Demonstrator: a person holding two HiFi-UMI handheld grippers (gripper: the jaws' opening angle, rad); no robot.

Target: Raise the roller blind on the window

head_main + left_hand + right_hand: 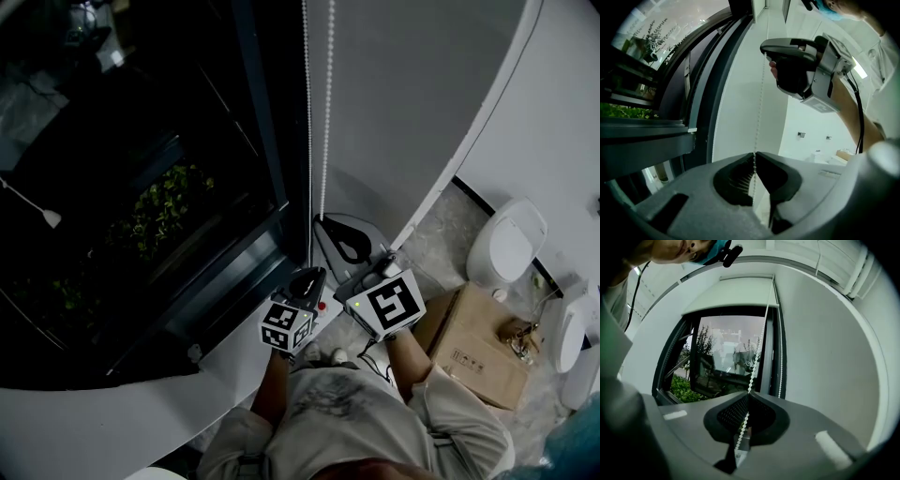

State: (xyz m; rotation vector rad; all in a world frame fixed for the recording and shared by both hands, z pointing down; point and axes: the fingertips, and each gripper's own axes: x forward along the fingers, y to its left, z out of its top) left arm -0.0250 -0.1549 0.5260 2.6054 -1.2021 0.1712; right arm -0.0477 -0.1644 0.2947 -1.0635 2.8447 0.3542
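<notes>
In the head view both strands of the chain (324, 112) run off the top edge. Their lower ends vanish where the left hand-held gripper (309, 272) and the right hand-held gripper (322, 220) close on them, and how the chain runs below them is hidden behind the two bodies. Print on the box (473, 342) is too small to read. A white fixture (569, 330) is cut by the right edge. In each gripper view the chain passes between the closed jaws and is lost lower down behind that gripper's own body. In the right gripper view the chain's top end at the blind (736, 292) is too small to make out.
</notes>
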